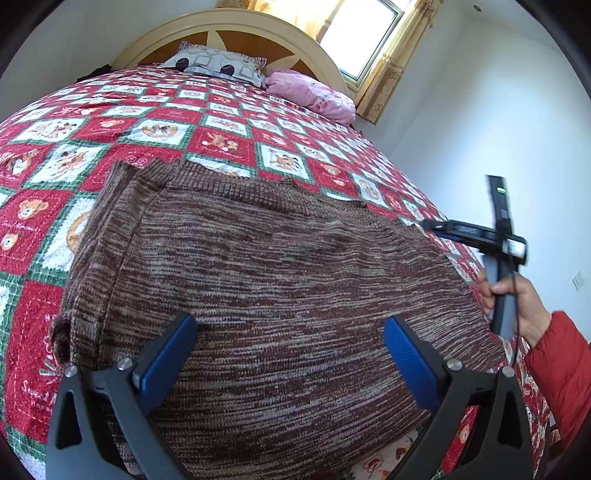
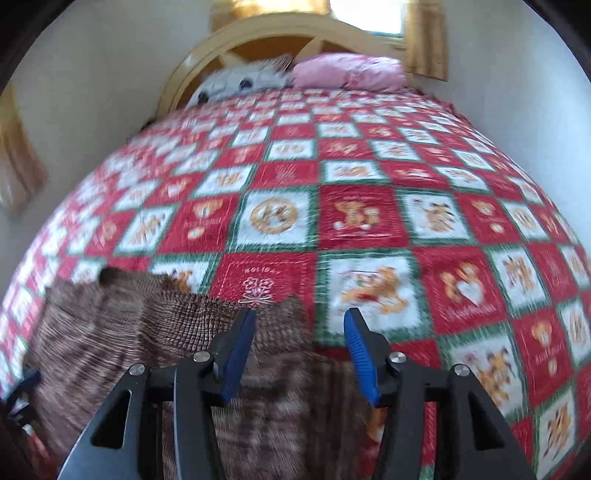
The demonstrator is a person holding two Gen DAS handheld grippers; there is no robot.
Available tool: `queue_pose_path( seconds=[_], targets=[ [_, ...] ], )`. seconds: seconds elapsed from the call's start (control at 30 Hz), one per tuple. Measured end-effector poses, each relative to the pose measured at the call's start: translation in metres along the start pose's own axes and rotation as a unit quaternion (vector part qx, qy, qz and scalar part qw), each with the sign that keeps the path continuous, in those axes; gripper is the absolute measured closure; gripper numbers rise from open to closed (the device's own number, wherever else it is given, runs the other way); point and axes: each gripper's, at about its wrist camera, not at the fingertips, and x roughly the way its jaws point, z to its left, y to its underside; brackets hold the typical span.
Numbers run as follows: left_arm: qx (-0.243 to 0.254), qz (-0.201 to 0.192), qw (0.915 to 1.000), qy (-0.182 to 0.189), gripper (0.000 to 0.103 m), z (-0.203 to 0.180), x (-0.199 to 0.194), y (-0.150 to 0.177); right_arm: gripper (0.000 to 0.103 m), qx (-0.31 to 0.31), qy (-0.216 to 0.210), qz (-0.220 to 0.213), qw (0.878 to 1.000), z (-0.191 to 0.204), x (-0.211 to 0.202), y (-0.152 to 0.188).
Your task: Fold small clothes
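Brown knit sweater (image 1: 280, 280) lying spread on checked quilt (image 1: 221, 122), foot end. Left gripper (image 1: 290, 334) hovering agape above it; right gripper (image 2: 300, 328) standing parted, empty, at sweater's edge. Fold step pending: next, pinching an edge.

Home bedroom: bed (image 1: 221, 122) with arched headboard (image 1: 236, 26), pillows (image 1: 218, 62), patchwork quilt, curtained window (image 1: 362, 33).

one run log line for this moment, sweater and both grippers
sweater: flat on quilt | left gripper: open over sweater, empty | right gripper: open at sweater's edge, empty
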Motion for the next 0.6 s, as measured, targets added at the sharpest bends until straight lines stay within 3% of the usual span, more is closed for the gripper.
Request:
queue_pose_path(
  seconds=[0.1, 0.17, 0.2, 0.27, 0.37, 0.43, 0.5, 0.6],
  targets=[
    [0.001, 0.000, 1.0000, -0.001, 0.000, 0.000, 0.000, 0.000, 0.052, 0.001, -0.005, 0.064, 0.998, 0.007, 0.032, -0.002],
    [0.002, 0.001, 1.0000, -0.002, 0.000, 0.000, 0.001, 0.000, 0.089, 0.008, -0.005, 0.049, 0.999, 0.006, 0.031, -0.001],
    [0.001, 0.000, 1.0000, -0.002, 0.000, 0.001, 0.001, 0.000, 0.096, 0.018, 0.003, 0.038, 0.999, 0.004, 0.027, -0.001],
    [0.001, 0.000, 1.0000, -0.001, 0.000, 0.000, 0.001, 0.000, 0.098, 0.053, 0.034, 0.017, 0.998, -0.011, 0.020, 0.002],
    [0.002, 0.000, 1.0000, -0.002, 0.000, 0.000, 0.001, 0.000, 0.099, 0.115, 0.052, 0.034, 0.991, -0.038, 0.028, 0.011],
    [0.001, 0.000, 1.0000, -0.002, 0.000, 0.000, 0.001, 0.000, 0.098, 0.149, 0.016, 0.022, 0.988, -0.049, 0.026, 0.015],
    [0.002, 0.001, 1.0000, -0.003, 0.000, 0.000, 0.001, 0.000, 0.098, 0.160, 0.009, 0.013, 0.987, -0.052, 0.016, 0.015],
    [0.006, 0.002, 0.9999, -0.009, 0.000, -0.002, 0.003, 0.001, 0.098, 0.155, 0.060, -0.044, 0.985, -0.044, -0.029, 0.020]
  ],
)
